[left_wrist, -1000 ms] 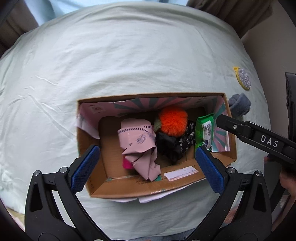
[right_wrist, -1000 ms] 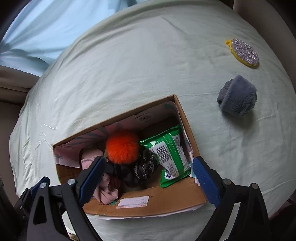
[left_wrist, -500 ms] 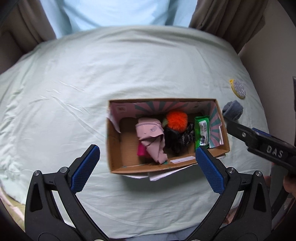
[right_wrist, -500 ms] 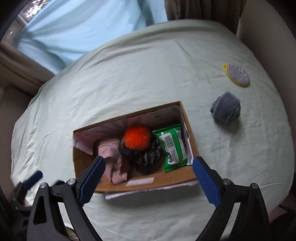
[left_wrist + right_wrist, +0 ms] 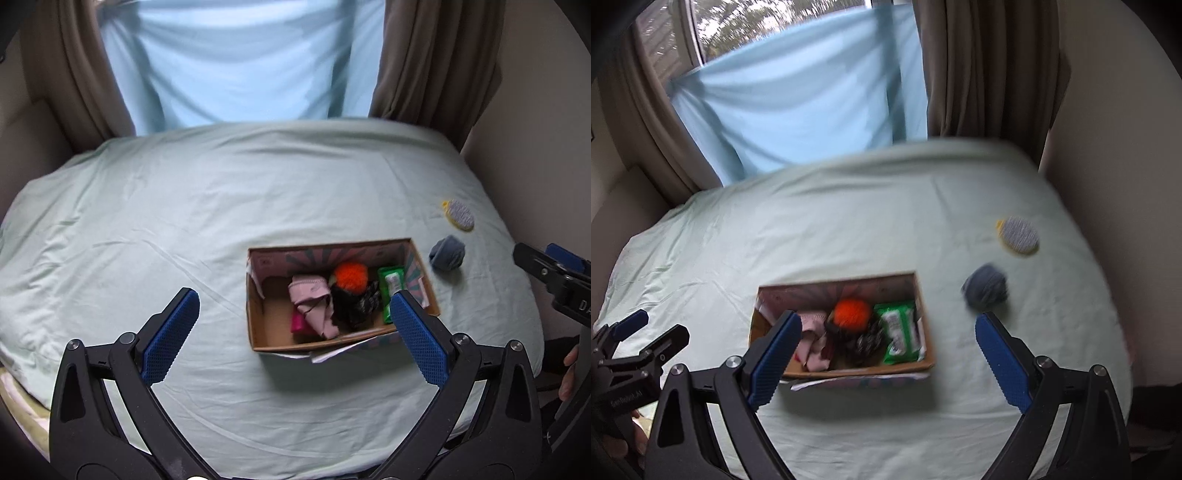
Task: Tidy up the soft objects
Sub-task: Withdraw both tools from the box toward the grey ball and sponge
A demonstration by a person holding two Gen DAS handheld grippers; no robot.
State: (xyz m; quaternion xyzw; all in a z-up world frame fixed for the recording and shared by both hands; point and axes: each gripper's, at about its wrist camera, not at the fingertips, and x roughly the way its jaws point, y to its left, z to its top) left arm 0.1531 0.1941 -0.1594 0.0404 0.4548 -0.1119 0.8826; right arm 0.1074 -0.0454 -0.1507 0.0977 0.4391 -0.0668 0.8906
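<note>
both tongs wide, nothing held: left gripper (image 5: 295, 332), right gripper (image 5: 886, 354). box (image 5: 923, 363) mid-bed holds the pink cloth (image 5: 312, 301), orange pom (image 5: 851, 313) and wipes (image 5: 897, 332). grey plush (image 5: 985, 286) sits outside, just right of the box. i'd drop my right tongs straight over it, pinch mid-body, lift clear of the box rim.

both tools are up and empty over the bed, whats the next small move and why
Probably bring the right tool down toward the grey fuzzy bundle. It lies loose on the sheet just right of the cardboard box, which already holds the orange pompom, pink cloth and green wipes pack. The right tool is open, empty and on that side.
</note>
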